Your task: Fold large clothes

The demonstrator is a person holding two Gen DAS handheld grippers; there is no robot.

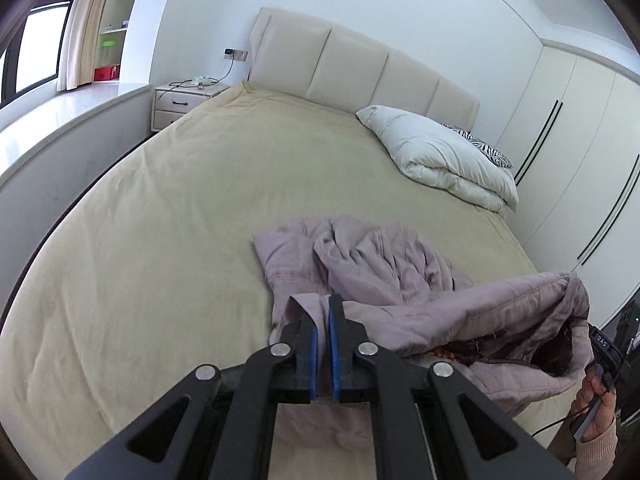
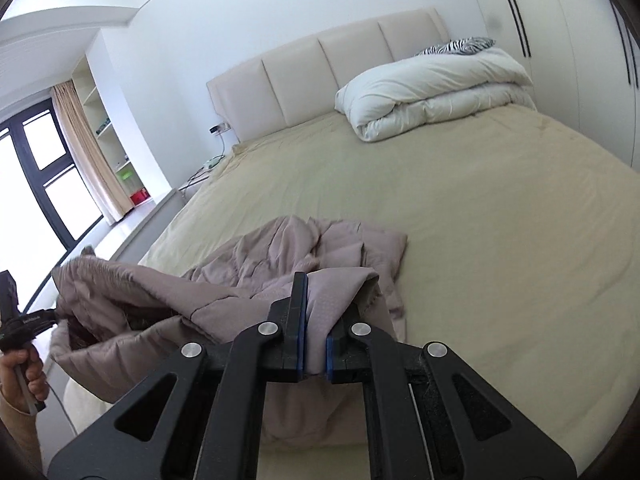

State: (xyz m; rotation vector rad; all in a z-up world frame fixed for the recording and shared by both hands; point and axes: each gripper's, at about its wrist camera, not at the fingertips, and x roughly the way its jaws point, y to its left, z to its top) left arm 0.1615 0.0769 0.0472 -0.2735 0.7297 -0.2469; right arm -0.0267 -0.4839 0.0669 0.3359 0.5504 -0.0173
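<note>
I have the left gripper (image 1: 323, 320) clamped tight on an edge of the mauve padded jacket (image 1: 372, 264), a fold of its fabric pinched between the blue pads and rising just past the fingertips. My right gripper (image 2: 316, 304) is likewise closed on another part of the same jacket (image 2: 280, 264), cloth squeezed in the narrow gap and draping over the right-hand finger. Taking the bed (image 1: 180, 200) as my landmark, the jacket sits at its near end, close to the foot edge: the far part lies crumpled on the beige sheet, while the near part is lifted off the bed and stretched between my two grips. The jacket is quilted, wrinkled and bunched, with a hood or collar opening sagging open between the grippers, showing a dark furry lining. A white folded duvet (image 1: 444, 156) lies at the head end of the bed, well apart from the jacket, by the headboard (image 1: 360, 64). The hand (image 1: 596, 408) holding the other tool shows at the frame edge.
</note>
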